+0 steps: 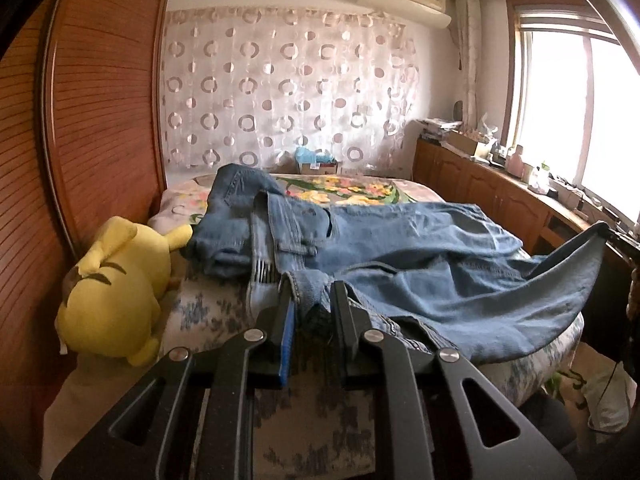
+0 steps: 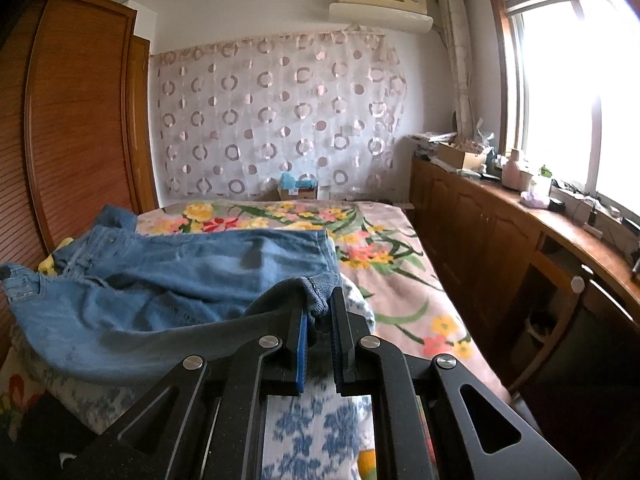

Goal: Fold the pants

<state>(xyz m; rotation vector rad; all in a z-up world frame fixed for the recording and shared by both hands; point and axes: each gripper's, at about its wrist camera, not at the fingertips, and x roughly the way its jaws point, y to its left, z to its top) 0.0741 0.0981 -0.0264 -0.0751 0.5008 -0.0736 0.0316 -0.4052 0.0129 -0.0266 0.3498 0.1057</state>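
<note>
Blue denim pants [image 1: 392, 248] lie crumpled across the bed, waistband toward the wardrobe side. My left gripper [image 1: 312, 296] is shut on a bunched piece of the pants near the waistband. My right gripper [image 2: 318, 304] is shut on a leg hem of the pants [image 2: 192, 280] and holds it a little above the bed. In the left wrist view that lifted leg end [image 1: 580, 252] stretches to the right edge, where the right gripper is only partly seen.
A yellow plush toy [image 1: 116, 288] lies at the bed's left side by the wooden wardrobe [image 1: 88, 112]. The floral bedspread [image 2: 400, 248] extends beyond the pants. A wooden cabinet [image 2: 500, 232] with clutter runs under the window on the right. A blue-patterned quilt [image 2: 316, 428] lies below my grippers.
</note>
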